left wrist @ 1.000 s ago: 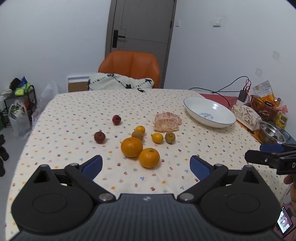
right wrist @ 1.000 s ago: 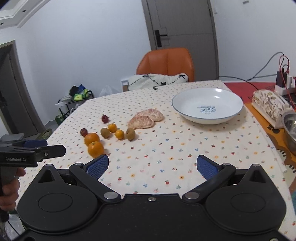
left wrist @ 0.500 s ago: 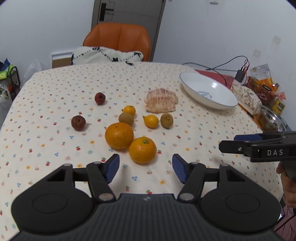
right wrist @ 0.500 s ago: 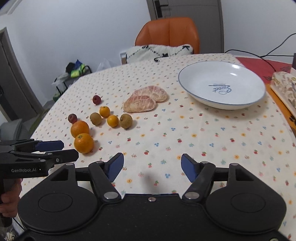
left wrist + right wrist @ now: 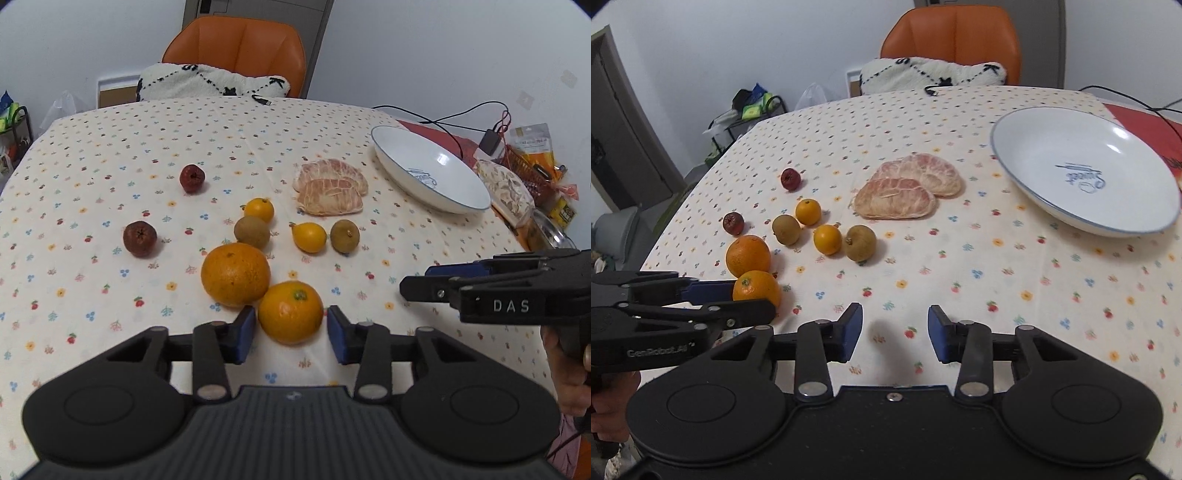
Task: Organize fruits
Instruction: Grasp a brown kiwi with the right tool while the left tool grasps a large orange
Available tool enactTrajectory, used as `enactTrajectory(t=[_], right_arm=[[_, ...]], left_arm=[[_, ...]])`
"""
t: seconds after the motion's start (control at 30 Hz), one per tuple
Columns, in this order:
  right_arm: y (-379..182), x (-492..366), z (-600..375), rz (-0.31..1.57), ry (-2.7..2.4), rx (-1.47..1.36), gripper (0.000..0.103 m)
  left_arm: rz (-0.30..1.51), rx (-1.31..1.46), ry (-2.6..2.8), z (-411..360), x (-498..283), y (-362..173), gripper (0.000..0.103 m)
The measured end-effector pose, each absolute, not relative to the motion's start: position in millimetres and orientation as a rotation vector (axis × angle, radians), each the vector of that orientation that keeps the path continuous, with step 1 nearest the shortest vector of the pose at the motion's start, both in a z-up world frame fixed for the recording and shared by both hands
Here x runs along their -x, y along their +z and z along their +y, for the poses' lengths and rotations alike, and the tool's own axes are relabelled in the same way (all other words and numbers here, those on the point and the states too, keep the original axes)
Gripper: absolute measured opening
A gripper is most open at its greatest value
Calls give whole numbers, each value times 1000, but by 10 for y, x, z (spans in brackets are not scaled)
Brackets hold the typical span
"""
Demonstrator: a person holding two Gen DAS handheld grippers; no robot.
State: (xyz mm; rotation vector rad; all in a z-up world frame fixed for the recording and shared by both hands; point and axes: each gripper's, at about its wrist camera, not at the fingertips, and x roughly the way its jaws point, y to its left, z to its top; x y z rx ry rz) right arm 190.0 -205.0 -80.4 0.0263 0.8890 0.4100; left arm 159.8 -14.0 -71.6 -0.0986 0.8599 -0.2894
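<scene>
A cluster of fruit lies on the flowered tablecloth. The near orange (image 5: 290, 317) sits between the blue pads of my left gripper (image 5: 291, 334), which is open, with slim gaps at both sides. A bigger orange (image 5: 235, 274) touches it at the back left. Behind lie two brown kiwis (image 5: 252, 232), two small yellow citrus (image 5: 309, 237), two dark red fruits (image 5: 139, 238) and two peeled pomelo segments (image 5: 330, 190). The white bowl (image 5: 1027, 147) stands empty at the right. My right gripper (image 5: 895, 332) hovers open over bare cloth, nothing between its fingers.
Behind the table stands an orange chair (image 5: 236, 51) with a white cushion. The right edge holds cables, a charger (image 5: 489, 142), a patterned pouch (image 5: 506, 188), snack packets and a metal bowl (image 5: 550, 236). A person's hand (image 5: 565, 365) holds the right gripper's handle.
Both grippers moved forward and down toward the table and their jaws narrowed. The left one now straddles the near orange, which lay ahead of it before.
</scene>
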Motion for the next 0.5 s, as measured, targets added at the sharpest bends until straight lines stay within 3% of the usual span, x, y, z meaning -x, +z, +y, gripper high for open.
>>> enactTrajectory(t=[0.5], right_arm=[[-815, -2214, -1831, 910, 445, 46, 40]], left_arm=[[887, 126, -324, -219, -1993, -600, 37]])
